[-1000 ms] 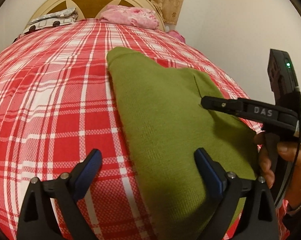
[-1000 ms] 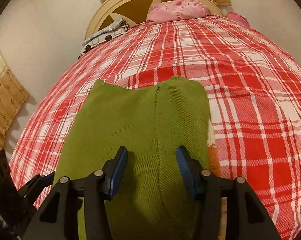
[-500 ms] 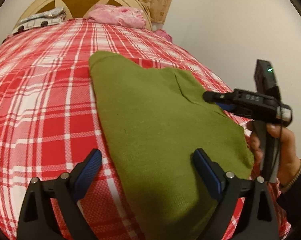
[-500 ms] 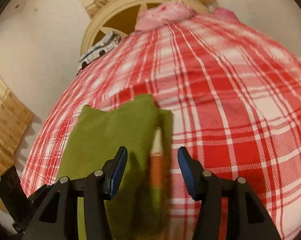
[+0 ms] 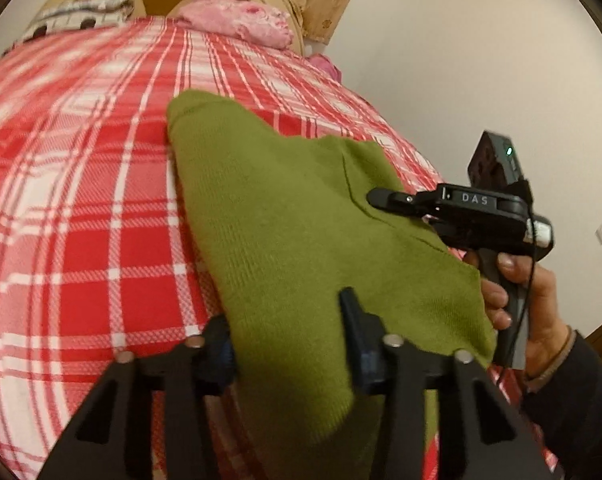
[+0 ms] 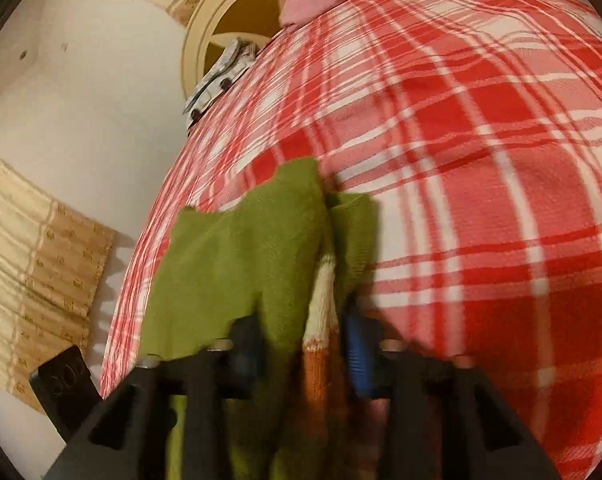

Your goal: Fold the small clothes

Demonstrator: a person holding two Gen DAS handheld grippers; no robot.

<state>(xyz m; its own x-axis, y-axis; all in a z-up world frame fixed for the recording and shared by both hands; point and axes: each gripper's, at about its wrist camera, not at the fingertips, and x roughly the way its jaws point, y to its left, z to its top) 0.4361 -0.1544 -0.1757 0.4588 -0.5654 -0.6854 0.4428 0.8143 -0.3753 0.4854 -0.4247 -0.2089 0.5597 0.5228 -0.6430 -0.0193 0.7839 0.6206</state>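
Green knit (image 5: 301, 240): soft, light, limp; both your tongs, left (image 5: 289, 344) and right (image 6: 301, 344), pinch its near hem — hold there.

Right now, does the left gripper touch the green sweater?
Touching. In the left wrist view the green sweater fills the space between the fingers of the left gripper, and the knit drapes over and partly hides the left finger.
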